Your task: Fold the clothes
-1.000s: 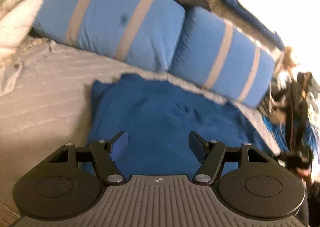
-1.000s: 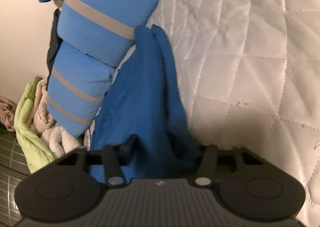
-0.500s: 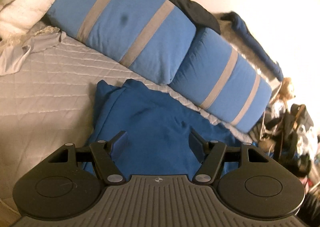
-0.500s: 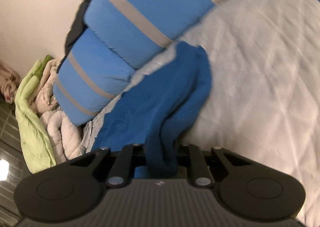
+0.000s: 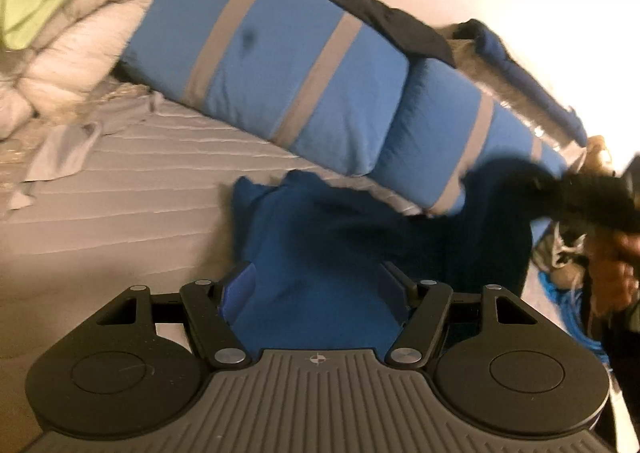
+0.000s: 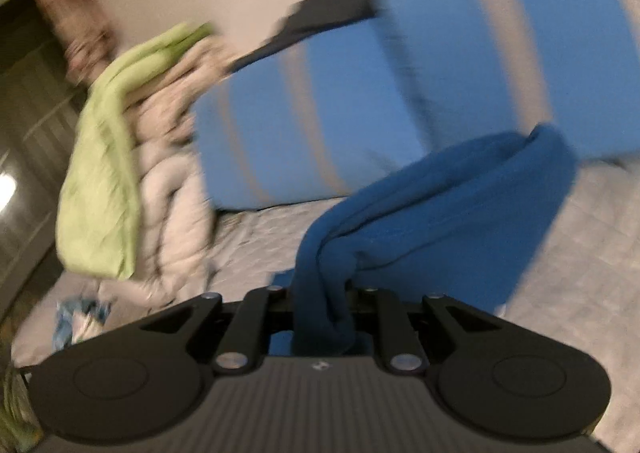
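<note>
Two blue pillows [image 5: 304, 81] with grey stripes lie end to end along the wall on a bed with a grey quilted cover [image 5: 120, 181]. A black garment [image 5: 376, 19] drapes over the pillows. Beside the pillows, a lime-green cloth [image 6: 100, 157] tops a pile of white bedding [image 6: 172, 189].

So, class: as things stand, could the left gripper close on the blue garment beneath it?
Probably yes: the left gripper is open, with the blue garment right between its fingers and nothing in the way.
</note>
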`<state>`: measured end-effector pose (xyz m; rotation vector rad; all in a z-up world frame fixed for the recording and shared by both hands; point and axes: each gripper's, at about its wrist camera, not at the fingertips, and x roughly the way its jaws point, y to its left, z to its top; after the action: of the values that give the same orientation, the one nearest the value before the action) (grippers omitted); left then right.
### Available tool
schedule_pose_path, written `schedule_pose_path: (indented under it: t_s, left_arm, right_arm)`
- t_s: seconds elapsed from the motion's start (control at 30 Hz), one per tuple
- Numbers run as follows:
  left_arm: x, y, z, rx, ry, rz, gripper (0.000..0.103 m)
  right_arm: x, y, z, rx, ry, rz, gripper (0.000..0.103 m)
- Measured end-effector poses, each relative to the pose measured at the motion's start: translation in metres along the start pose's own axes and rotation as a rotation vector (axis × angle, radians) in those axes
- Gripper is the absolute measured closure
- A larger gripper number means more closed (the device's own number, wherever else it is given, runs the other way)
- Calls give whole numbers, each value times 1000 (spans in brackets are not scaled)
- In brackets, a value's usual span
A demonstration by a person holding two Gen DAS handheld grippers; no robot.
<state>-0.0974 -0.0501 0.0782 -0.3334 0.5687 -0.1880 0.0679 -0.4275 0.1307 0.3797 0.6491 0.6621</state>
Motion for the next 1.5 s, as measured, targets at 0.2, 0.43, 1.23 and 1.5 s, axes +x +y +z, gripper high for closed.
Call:
schedule_pose_path:
  t_s: [0.2, 0.43, 1.23, 1.5]
  left_arm:
    - [-18, 27, -4, -34, 11, 92, 36]
    - [-21, 40, -10, -37, 47, 134, 36]
    - [9, 20, 17, -32, 120, 47, 36]
    - [62, 29, 31, -250, 308, -7, 66]
  right_arm:
    - [120, 103, -63, -259, 191, 42, 88]
    - [173, 119, -128, -350, 358, 17, 88]
    - [72, 62, -68, -312, 87, -7, 2]
    - [59, -31, -67, 14, 66, -196, 1]
